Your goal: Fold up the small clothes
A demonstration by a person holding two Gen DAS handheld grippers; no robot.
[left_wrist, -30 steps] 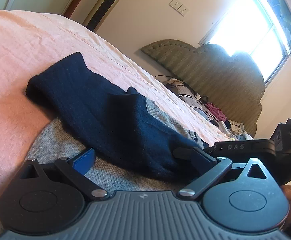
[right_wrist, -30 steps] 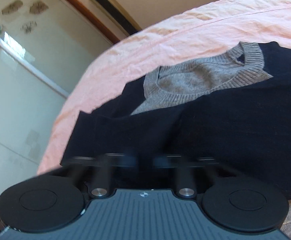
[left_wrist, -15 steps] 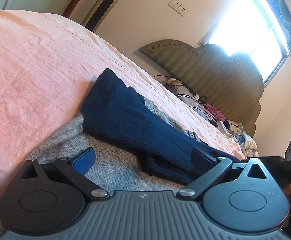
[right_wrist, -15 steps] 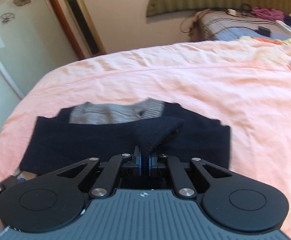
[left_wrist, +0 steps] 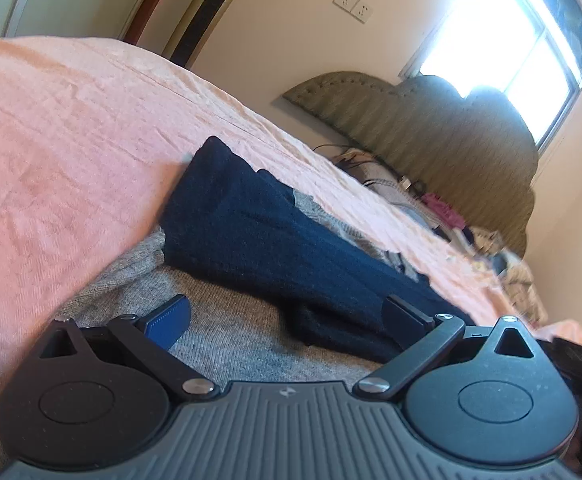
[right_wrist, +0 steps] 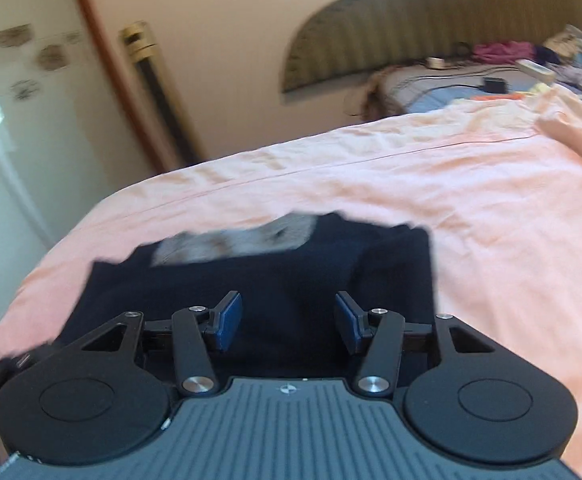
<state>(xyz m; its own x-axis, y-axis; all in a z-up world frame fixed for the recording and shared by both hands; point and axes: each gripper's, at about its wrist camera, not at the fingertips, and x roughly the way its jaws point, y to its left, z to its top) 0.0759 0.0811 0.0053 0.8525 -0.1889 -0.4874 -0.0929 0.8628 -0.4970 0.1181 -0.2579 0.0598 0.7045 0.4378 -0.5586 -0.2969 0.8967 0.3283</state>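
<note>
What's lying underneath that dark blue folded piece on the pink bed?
Under the navy fabric lies grey knit fabric, showing in front of it and at the neckline. How far the grey reaches beneath is covered. All of it rests on the pink sheet.

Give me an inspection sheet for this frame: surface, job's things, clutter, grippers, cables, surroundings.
Surface: pink sheet, wrinkled.
Job's things: navy-and-grey sweater lying partly folded, navy sleeve laid across the grey body.
Clutter: clothes pile by the headboard.
Grippers: left gripper low over the sweater, jaws open; right gripper over it, jaws open, empty.
Cables: dark cable at the bed's head.
Surroundings: headboard, window, wall sockets.
</note>
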